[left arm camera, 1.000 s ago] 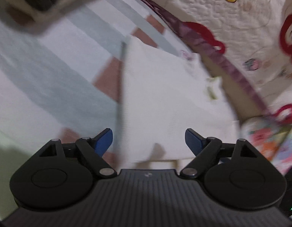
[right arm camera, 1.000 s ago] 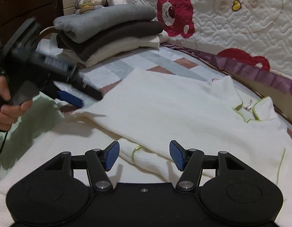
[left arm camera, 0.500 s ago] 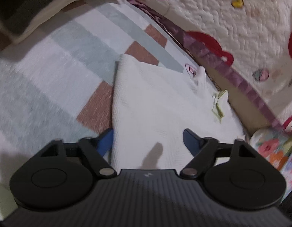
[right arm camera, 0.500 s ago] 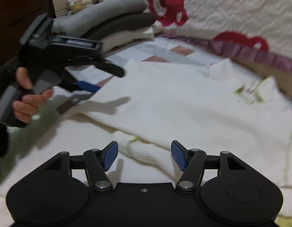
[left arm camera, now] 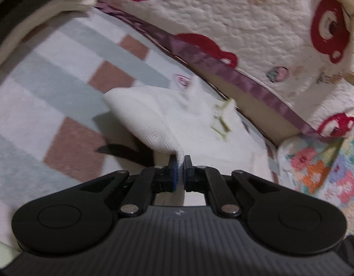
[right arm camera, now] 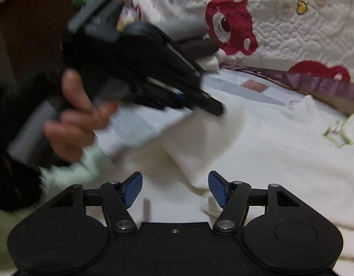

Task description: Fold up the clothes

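Observation:
A cream knit top [right arm camera: 268, 147] with a green-trimmed collar [right arm camera: 340, 133] lies spread on a checked blanket [left arm camera: 62, 96]. In the left wrist view my left gripper [left arm camera: 180, 168] is shut on the top's side edge [left arm camera: 151, 124], and that edge is lifted off the blanket in a fold. The right wrist view shows the same left gripper [right arm camera: 209, 105] held by a hand [right arm camera: 75, 119], raised over the top's left side. My right gripper [right arm camera: 174, 188] stands open just above the cream fabric, with nothing between its blue pads.
A quilted white cover with red bears [right arm camera: 232, 27] rises behind the blanket, edged by a purple frill [left arm camera: 222, 66]. A stack of folded clothes [right arm camera: 199, 46] sits at the back left. A floral cloth [left arm camera: 319, 161] lies at the far right.
My left gripper has shut on the top's side edge and lifted it, moving up and to the right. My right gripper has stayed open over the fabric.

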